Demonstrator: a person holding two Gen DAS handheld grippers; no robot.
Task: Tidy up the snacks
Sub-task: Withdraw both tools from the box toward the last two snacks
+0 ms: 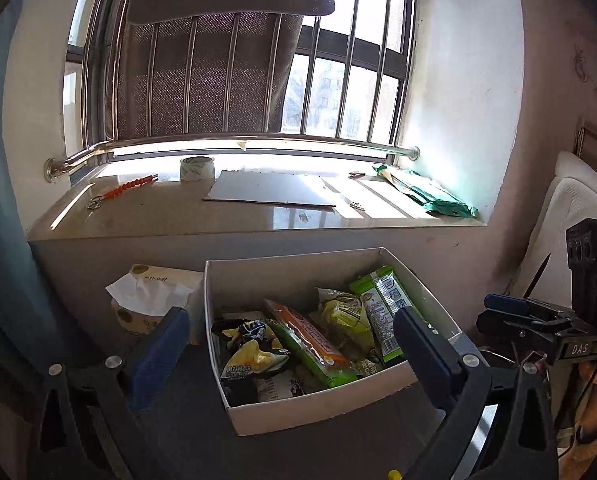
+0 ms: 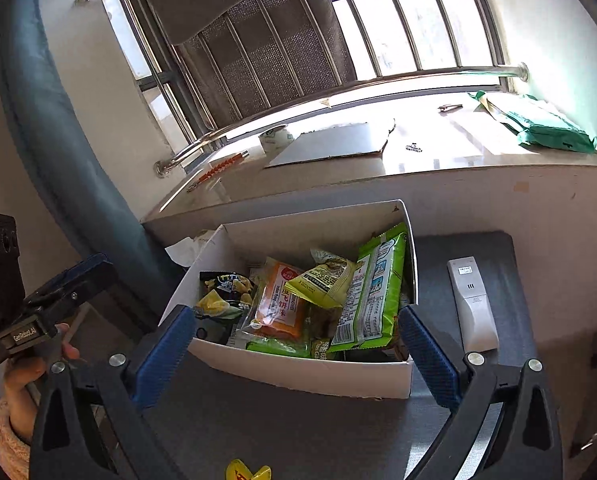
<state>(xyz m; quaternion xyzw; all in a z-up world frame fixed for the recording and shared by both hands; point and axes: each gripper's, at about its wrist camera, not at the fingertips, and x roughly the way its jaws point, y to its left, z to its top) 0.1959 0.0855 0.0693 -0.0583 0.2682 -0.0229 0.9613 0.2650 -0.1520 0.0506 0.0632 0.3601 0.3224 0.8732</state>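
- Both sets of jaws wide open, gripping nothing: left gripper (image 1: 290,344), right gripper (image 2: 298,344).
- Several snack packets piled inside white cardboard box (image 1: 318,412) on grey surface (image 2: 278,428).

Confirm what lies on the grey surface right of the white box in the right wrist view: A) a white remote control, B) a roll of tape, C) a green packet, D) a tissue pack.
A: a white remote control lies flat on the grey surface, just right of the white box and apart from it.

Harsh window (image 1: 338,92) backlight glares; foreground dim, perhaps slightly soft; edges warped.
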